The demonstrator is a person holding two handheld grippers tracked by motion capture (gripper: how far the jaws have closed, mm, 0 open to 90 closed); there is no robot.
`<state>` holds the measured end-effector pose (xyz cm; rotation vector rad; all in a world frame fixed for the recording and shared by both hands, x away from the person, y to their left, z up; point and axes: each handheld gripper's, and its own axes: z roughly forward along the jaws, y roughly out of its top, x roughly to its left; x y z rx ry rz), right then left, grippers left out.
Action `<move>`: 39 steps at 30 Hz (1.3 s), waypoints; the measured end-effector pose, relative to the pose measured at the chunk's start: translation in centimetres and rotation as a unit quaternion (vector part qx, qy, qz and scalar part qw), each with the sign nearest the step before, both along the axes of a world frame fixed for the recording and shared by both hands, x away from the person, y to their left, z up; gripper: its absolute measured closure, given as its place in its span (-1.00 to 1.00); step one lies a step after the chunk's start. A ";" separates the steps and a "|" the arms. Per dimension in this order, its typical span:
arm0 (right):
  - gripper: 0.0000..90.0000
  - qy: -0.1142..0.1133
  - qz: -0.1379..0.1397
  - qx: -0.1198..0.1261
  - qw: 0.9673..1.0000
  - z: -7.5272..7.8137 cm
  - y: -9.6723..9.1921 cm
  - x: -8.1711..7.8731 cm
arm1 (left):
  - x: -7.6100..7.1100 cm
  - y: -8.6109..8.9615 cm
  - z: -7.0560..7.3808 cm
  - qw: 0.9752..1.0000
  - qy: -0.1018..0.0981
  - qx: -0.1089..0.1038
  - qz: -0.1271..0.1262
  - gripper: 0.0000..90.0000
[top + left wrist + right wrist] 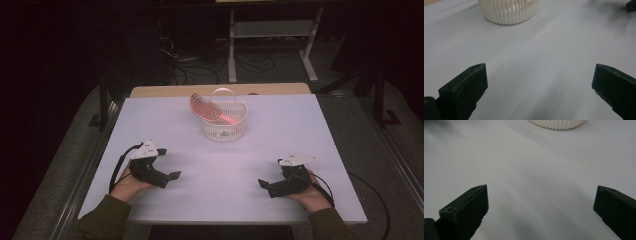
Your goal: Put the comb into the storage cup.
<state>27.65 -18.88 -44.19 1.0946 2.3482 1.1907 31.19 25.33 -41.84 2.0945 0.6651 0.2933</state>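
I see the pink brush (209, 111) propped in the white basket (224, 131) far ahead, handle slanting right, nearer my spread right hand-held gripper (263, 186) than my spread left hand-held gripper (173, 176).

White table (150, 125), slatted basket (225, 131).
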 end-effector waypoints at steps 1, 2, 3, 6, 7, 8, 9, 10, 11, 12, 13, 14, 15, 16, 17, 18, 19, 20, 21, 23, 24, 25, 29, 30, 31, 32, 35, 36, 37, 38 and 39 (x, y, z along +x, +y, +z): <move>-1.00 0.000 0.000 0.000 1.000 0.0 0.0 0.0 | -0.2 0.1 -0.1 1.000 0.000 0.001 0.000 -1.00; -1.00 -0.001 0.000 0.000 1.000 0.0 0.0 0.0 | -0.3 0.2 -0.2 1.000 0.002 0.002 0.000 -1.00; -1.00 -0.001 0.000 -0.001 1.000 0.0 0.0 0.0 | -0.4 0.3 -0.4 1.000 0.003 0.003 0.001 -1.00; -1.00 0.000 -0.001 -0.001 1.000 0.0 0.0 0.0 | -0.9 0.4 -0.8 1.000 0.007 0.004 -0.001 -1.00; -1.00 0.000 -0.001 -0.001 1.000 0.0 0.0 0.0 | -1.0 0.4 -1.0 1.000 0.008 0.007 -0.003 -1.00; -1.00 0.000 -0.001 -0.001 1.000 0.0 0.0 0.0 | -1.2 0.4 -1.1 1.000 0.009 0.008 -0.005 -1.00; -1.00 0.000 -0.001 -0.001 1.000 0.0 0.0 0.0 | -1.4 0.5 -1.2 1.000 0.012 0.007 -0.005 -1.00; -1.00 0.000 -0.002 -0.001 1.000 0.0 -0.1 0.0 | -1.5 0.5 -1.3 1.000 0.013 0.008 -0.006 -1.00; -1.00 0.000 -0.003 0.000 1.000 0.0 -0.1 0.0 | -1.6 0.5 -1.5 1.000 0.014 0.009 -0.007 -1.00; -1.00 0.000 -0.003 0.000 1.000 0.0 -0.1 0.0 | -1.7 0.5 -1.5 1.000 0.015 0.012 -0.007 -1.00; -1.00 -0.001 -0.003 0.000 1.000 0.0 -0.1 0.0 | -1.7 0.5 -1.6 1.000 0.016 0.013 -0.008 -1.00; -1.00 -0.001 -0.003 0.000 1.000 0.0 -0.1 0.0 | -1.7 0.4 -1.6 1.000 0.016 0.013 -0.008 -1.00; -1.00 -0.001 -0.003 -0.001 1.000 0.0 -0.2 0.0 | -1.7 0.5 -1.6 1.000 0.017 0.011 -0.009 -1.00; -1.00 0.000 -0.003 -0.001 1.000 0.0 -0.2 0.0 | -1.7 0.5 -1.6 1.000 0.018 0.010 -0.010 -1.00; -1.00 0.000 -0.004 -0.002 1.000 0.0 -0.2 0.0 | -1.7 0.5 -1.7 1.000 0.021 0.009 -0.010 -1.00; -1.00 0.000 -0.005 -0.001 1.000 0.0 -0.2 0.0 | -1.6 0.6 -1.7 1.000 0.023 0.011 -0.010 -1.00; -1.00 0.000 -0.005 -0.001 1.000 0.0 -0.2 0.0 | -1.6 0.6 -1.8 1.000 0.024 0.011 -0.009 -1.00; -1.00 0.000 -0.005 -0.001 1.000 0.0 -0.2 0.1 | -1.6 0.6 -1.9 1.000 0.025 0.012 -0.008 -1.00; -1.00 0.001 -0.005 -0.002 1.000 -0.1 -0.2 0.1 | -1.6 0.7 -1.9 1.000 0.027 0.012 -0.009 -1.00; -1.00 0.002 -0.006 -0.004 1.000 -0.1 -0.2 0.1 | -1.6 0.6 -2.0 0.999 0.029 0.014 -0.011 -1.00; -1.00 0.002 -0.006 -0.004 1.000 -0.1 -0.2 0.1 | -1.5 0.6 -2.0 0.999 0.030 0.014 -0.011 -1.00; -1.00 0.001 -0.006 -0.003 1.000 -0.1 -0.2 0.1 | -1.5 0.6 -2.0 0.999 0.031 0.015 -0.012 -1.00; -1.00 0.002 -0.006 -0.003 1.000 -0.1 -0.2 0.0 | -1.5 0.5 -2.1 0.999 0.033 0.019 -0.015 -1.00; -1.00 0.001 -0.006 -0.003 1.000 -0.1 -0.2 0.0 | -1.5 0.5 -2.1 0.999 0.033 0.019 -0.015 -1.00; -1.00 0.001 -0.006 -0.003 1.000 -0.1 -0.2 0.0 | -1.5 0.5 -2.1 0.999 0.034 0.020 -0.015 -1.00; -1.00 0.001 -0.006 -0.003 1.000 -0.1 -0.2 0.1 | -1.5 0.5 -2.1 0.999 0.034 0.020 -0.015 -1.00; -1.00 0.002 -0.005 -0.004 1.000 -0.1 -0.2 0.1 | -1.5 0.5 -2.1 0.999 0.035 0.021 -0.015 -1.00; -1.00 0.002 -0.005 -0.004 1.000 -0.1 -0.2 0.1 | -1.5 0.5 -2.2 0.999 0.036 0.021 -0.015 -1.00; -1.00 0.002 -0.005 -0.004 1.000 -0.1 -0.2 0.1 | -1.5 0.4 -2.2 0.999 0.036 0.022 -0.015 -1.00; -1.00 0.002 -0.005 -0.004 1.000 -0.1 -0.2 0.1 | -1.5 0.4 -2.2 0.999 0.036 0.023 -0.015 -1.00; -1.00 0.001 -0.005 -0.004 1.000 -0.1 -0.2 0.1 | -1.5 0.4 -2.2 0.999 0.036 0.026 -0.016 -1.00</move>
